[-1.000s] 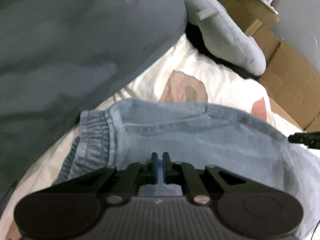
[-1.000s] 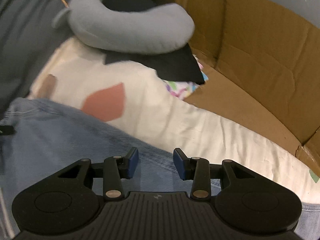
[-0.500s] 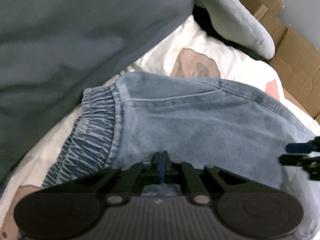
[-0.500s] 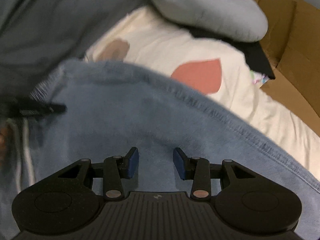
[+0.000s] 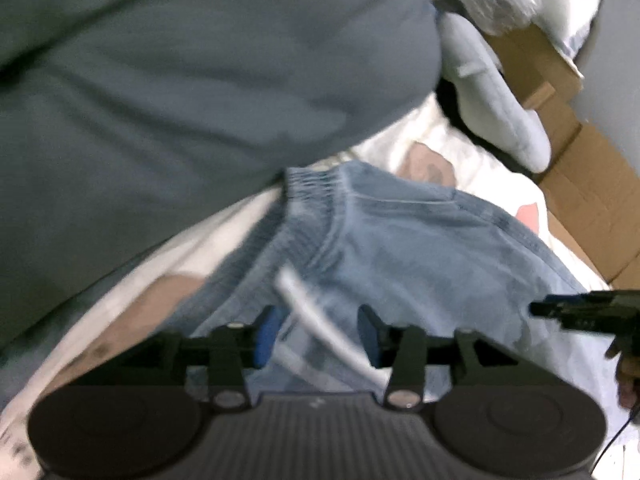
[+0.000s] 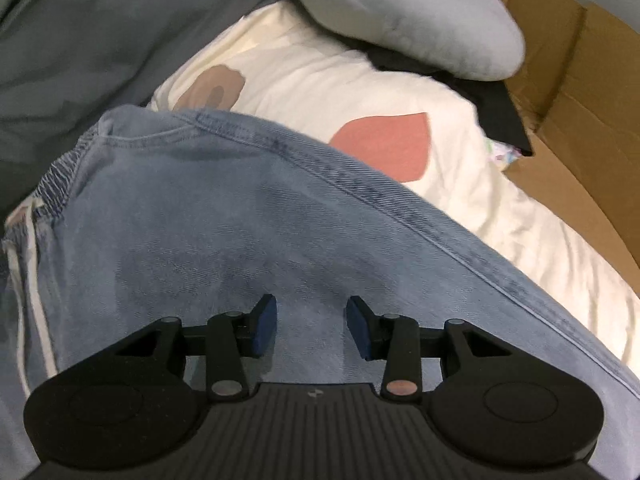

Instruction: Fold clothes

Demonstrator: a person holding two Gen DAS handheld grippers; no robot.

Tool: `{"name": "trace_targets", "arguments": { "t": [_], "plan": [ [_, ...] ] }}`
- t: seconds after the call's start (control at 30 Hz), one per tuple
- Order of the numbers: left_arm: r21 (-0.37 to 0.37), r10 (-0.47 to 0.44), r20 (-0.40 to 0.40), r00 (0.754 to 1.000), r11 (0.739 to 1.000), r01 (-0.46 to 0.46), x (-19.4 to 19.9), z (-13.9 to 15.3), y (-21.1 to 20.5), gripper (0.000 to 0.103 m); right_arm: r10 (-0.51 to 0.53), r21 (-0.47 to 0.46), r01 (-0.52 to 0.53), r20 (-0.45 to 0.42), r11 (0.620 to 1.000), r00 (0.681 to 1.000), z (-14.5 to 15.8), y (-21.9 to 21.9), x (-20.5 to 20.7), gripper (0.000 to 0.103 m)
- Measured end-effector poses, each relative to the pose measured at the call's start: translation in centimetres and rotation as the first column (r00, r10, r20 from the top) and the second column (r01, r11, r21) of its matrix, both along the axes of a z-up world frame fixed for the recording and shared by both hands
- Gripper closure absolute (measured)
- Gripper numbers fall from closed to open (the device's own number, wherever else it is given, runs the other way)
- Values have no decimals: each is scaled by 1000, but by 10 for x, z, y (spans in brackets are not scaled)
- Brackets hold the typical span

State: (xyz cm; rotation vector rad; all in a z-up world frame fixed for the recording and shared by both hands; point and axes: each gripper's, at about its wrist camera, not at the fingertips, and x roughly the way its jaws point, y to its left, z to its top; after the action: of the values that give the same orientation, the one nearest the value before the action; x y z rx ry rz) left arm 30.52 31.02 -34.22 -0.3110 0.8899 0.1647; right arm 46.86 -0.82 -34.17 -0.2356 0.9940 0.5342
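Jeans (image 6: 248,232) in pale blue denim lay spread over a white quilt (image 6: 328,80) printed with brown and pink patches, their elastic waistband (image 5: 308,188) bunched up against a grey blanket (image 5: 180,80). From my left gripper (image 5: 318,334) I saw the denim directly beneath the blue pads; its jaws were opening, about half apart, and the white drawstring (image 5: 320,320) ran blurred across the gap between them, though neither pad pressed on it or on the cloth. My right gripper (image 6: 311,330) hovered over the flat of the jeans just inside the long side seam (image 6: 400,216), jaws likewise about half apart, gripping nothing, only denim showing through the gap. In the left view its fingertips (image 5: 560,310) poked in from the right edge above the same garment. Beyond the quilt sat a grey neck pillow (image 6: 420,24) and a cardboard box (image 6: 568,80).
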Motion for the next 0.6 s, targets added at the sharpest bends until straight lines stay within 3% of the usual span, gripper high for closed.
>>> {"name": "trace_targets", "arguments": {
  "t": [0.3,0.6],
  "plan": [
    [35,67,-44,997,997,-66,-73,18,19,55,-14,28,12,41,1000,999,37,-35,-10,56],
    [-35,198,-94,976,979,-202,-125,4,29,54,30,56,-33,60,998,998,72,-69,-56,55]
  ]
}}
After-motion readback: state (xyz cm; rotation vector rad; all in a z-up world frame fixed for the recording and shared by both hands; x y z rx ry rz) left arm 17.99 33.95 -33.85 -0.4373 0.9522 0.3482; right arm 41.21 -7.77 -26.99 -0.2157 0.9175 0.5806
